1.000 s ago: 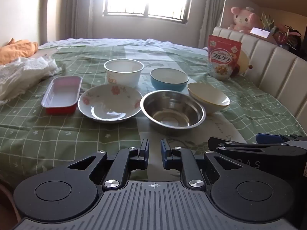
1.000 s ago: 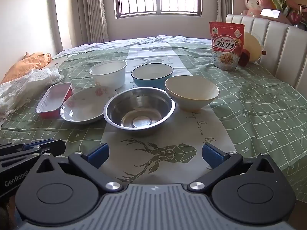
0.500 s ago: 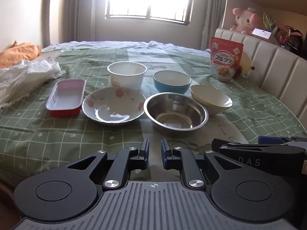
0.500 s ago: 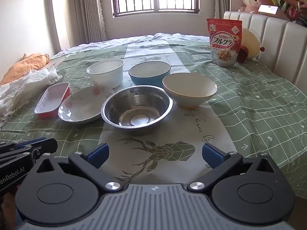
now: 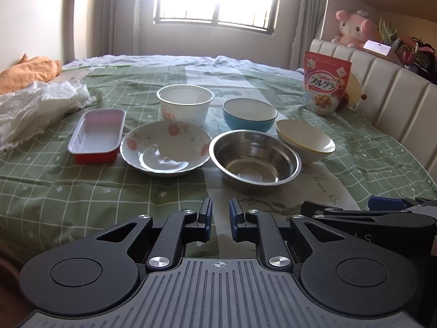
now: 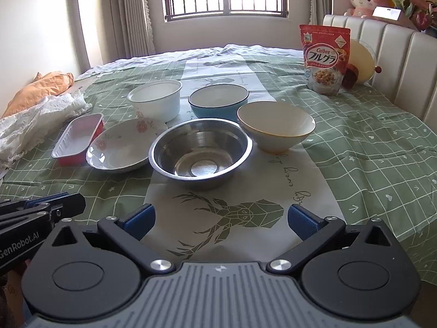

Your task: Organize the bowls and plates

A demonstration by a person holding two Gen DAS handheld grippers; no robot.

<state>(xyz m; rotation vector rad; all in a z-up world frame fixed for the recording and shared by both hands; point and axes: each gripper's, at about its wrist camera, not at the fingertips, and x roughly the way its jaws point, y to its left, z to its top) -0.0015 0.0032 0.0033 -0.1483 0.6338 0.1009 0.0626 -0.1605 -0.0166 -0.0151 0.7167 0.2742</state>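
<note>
On the green checked cloth stand a steel bowl (image 5: 255, 157) (image 6: 200, 151), a flowered plate (image 5: 166, 147) (image 6: 124, 145), a cream bowl (image 5: 304, 140) (image 6: 275, 125), a blue bowl (image 5: 249, 114) (image 6: 218, 101), a white tub (image 5: 185, 104) (image 6: 156, 99) and a red foil tray (image 5: 97, 135) (image 6: 77, 139). My left gripper (image 5: 219, 218) is nearly shut and empty, short of the dishes. My right gripper (image 6: 221, 220) is wide open and empty, in front of the steel bowl; it also shows in the left wrist view (image 5: 374, 213).
A red cereal bag (image 5: 325, 83) (image 6: 325, 58) stands at the back right by the padded headboard (image 6: 396, 54). White lace cloth (image 5: 35, 106) and an orange cloth (image 6: 43, 86) lie at the left. The deer print (image 6: 226, 218) lies on the near cloth.
Both grippers have drawn back and risen slightly, so the dishes look a little farther off. Their jaws have not changed.
</note>
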